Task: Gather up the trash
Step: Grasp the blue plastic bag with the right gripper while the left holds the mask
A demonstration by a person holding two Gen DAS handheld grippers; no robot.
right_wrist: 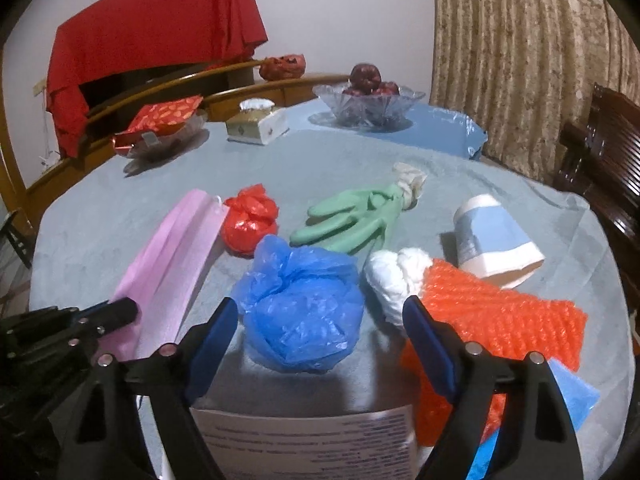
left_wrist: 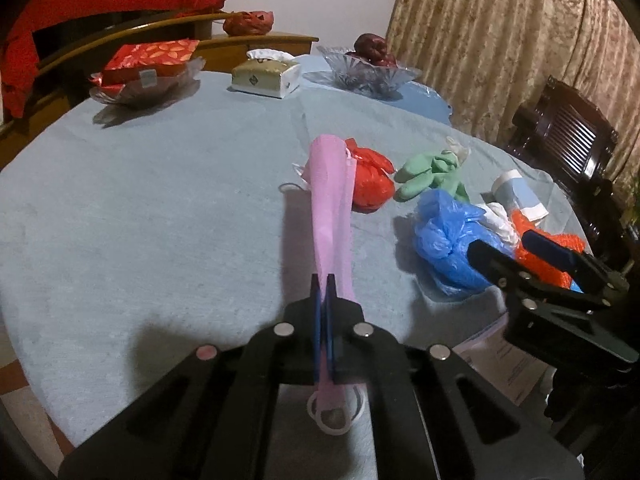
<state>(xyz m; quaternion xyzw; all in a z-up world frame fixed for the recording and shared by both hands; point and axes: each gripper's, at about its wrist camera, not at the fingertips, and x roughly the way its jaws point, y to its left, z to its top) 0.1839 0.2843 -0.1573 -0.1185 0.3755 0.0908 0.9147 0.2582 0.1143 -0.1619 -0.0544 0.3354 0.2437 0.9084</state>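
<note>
My left gripper (left_wrist: 323,282) is shut on a pink face mask (left_wrist: 332,200), which sticks out stiffly ahead of it over the table; an ear loop hangs behind the jaws. In the right wrist view, the left gripper (right_wrist: 124,310) and the mask (right_wrist: 172,256) are at the lower left. My right gripper (right_wrist: 320,316) is open, its blue pads on either side of a crumpled blue plastic bag (right_wrist: 304,304) without touching it. Around the bag lie a red bag ball (right_wrist: 250,220), a green glove (right_wrist: 352,220), a white wad (right_wrist: 392,280), orange bubble wrap (right_wrist: 500,308) and a tipped paper cup (right_wrist: 492,236).
A printed leaflet (right_wrist: 304,440) lies under the right gripper at the near edge. At the back of the grey-blue tablecloth (left_wrist: 160,200) stand a tissue box (left_wrist: 266,76), a glass fruit bowl (left_wrist: 360,72) and a dish of red packets (left_wrist: 148,72). A dark wooden chair (left_wrist: 568,140) is at the right.
</note>
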